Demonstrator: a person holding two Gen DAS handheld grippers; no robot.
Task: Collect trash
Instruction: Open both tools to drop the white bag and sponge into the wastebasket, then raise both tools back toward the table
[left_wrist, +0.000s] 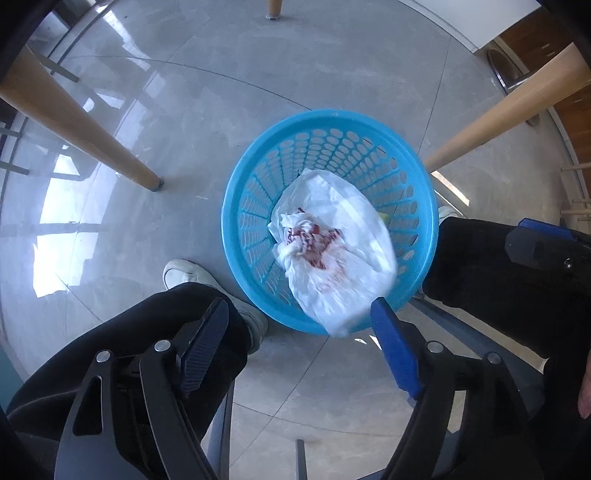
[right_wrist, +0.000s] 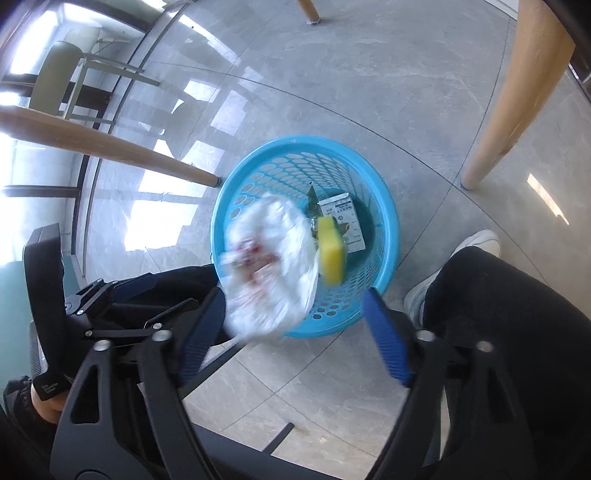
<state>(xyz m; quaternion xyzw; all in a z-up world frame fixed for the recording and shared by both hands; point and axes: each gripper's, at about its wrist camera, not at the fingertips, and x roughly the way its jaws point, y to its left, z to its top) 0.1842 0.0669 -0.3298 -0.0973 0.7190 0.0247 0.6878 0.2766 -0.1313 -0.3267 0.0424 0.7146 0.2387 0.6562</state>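
Blue basket (left_wrist: 236, 206) on floor, between feet. Contents: yellow sponge (right_wrist: 331, 247), printed packet (right_wrist: 345, 221). White plastic bag (left_wrist: 332, 243) blurred above rim, seemingly dropping in. Left gripper (left_wrist: 299, 343), right gripper (right_wrist: 291, 339): fingers spread wide, holding nothing. Collection apparently near done; further trash not visible.

Glossy perforated plastic basket (left_wrist: 236, 206), crinkled thin plastic bag (left_wrist: 332, 236), polished stone-look floor (left_wrist: 221, 74), smooth wooden legs (left_wrist: 74, 122).

Wooden table legs (left_wrist: 85, 122) and white sneakers (left_wrist: 192, 275) on grey tiles (left_wrist: 295, 66).
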